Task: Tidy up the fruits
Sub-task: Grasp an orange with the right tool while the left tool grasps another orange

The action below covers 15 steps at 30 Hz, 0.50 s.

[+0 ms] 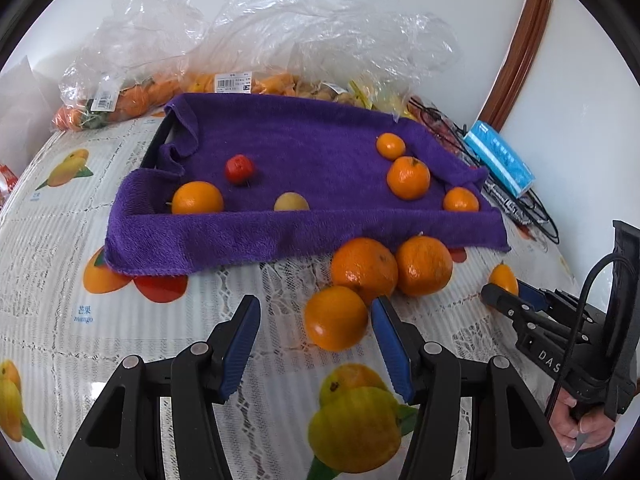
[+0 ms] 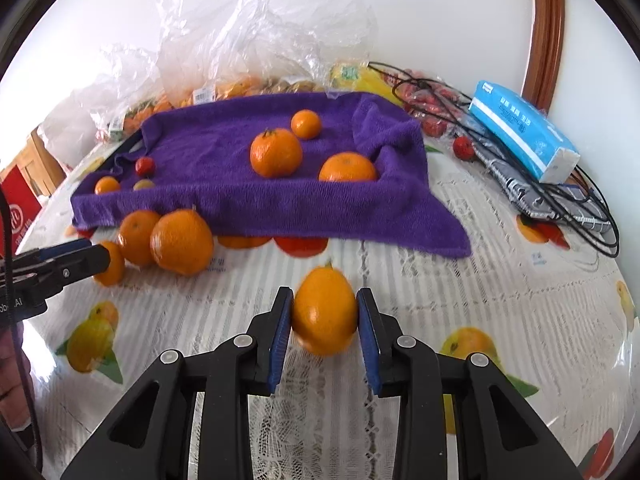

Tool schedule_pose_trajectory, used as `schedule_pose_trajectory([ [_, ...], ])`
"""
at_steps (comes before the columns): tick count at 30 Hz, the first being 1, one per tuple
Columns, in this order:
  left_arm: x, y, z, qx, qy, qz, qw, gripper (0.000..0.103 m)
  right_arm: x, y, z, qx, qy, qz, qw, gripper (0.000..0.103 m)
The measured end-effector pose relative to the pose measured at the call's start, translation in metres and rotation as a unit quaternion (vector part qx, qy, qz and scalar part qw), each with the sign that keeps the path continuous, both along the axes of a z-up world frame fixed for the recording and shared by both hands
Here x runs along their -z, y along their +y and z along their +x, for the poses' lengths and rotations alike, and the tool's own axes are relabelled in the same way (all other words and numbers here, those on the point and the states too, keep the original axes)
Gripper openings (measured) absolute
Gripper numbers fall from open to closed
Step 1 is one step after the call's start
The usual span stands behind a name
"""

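The tablecloth is printed with fruit pictures and the word "mango". A purple towel lined tray holds six fruits. "DAS" is read on the right gripper, closed on an orange near the table's front edge. The left gripper is held wide open around another orange, without gripping it.

The tray is almost wholly hidden under the purple towel. Fruit at the far side is blurred inside crumpled plastic bags. A red box at the left is cut off by the picture's edge.
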<state>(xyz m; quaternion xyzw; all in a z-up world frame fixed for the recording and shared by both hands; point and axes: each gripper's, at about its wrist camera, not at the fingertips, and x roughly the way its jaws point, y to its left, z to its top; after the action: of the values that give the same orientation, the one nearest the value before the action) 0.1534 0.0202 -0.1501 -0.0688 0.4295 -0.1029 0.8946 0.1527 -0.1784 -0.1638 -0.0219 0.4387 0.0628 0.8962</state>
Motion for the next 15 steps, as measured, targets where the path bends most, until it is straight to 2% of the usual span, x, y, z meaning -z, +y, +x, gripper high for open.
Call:
schedule_pose_trajectory([
  [4, 0.004, -0.011, -0.001, 0.0, -0.009, 0.031, 0.9995, 0.051, 0.002, 0.001, 0.001, -0.007, 0.009, 0.002, 1.0, 0.032],
  [6, 0.006, -0.014, -0.002, 0.001, -0.009, 0.035, 0.9993, 0.034, 0.003, 0.001, 0.0, -0.005, 0.008, 0.0, 1.0, 0.032],
  [7, 0.006, -0.015, -0.002, 0.0, -0.011, 0.038, 0.9992, 0.032, 0.003, 0.002, 0.0, -0.005, 0.007, -0.001, 1.0, 0.032],
  [9, 0.006, -0.015, -0.004, -0.008, -0.019, 0.05, 0.9986, 0.032, 0.003, 0.002, 0.0, -0.004, 0.007, -0.003, 1.0, 0.032],
  [12, 0.006, -0.012, -0.004, -0.009, -0.018, 0.045, 0.9988, 0.032, 0.003, 0.003, 0.001, -0.004, 0.007, -0.006, 1.0, 0.032],
  [15, 0.01, -0.011, -0.001, -0.017, -0.004, 0.046, 0.9988, 0.032, 0.003, 0.002, 0.002, -0.003, 0.007, -0.007, 1.0, 0.032],
])
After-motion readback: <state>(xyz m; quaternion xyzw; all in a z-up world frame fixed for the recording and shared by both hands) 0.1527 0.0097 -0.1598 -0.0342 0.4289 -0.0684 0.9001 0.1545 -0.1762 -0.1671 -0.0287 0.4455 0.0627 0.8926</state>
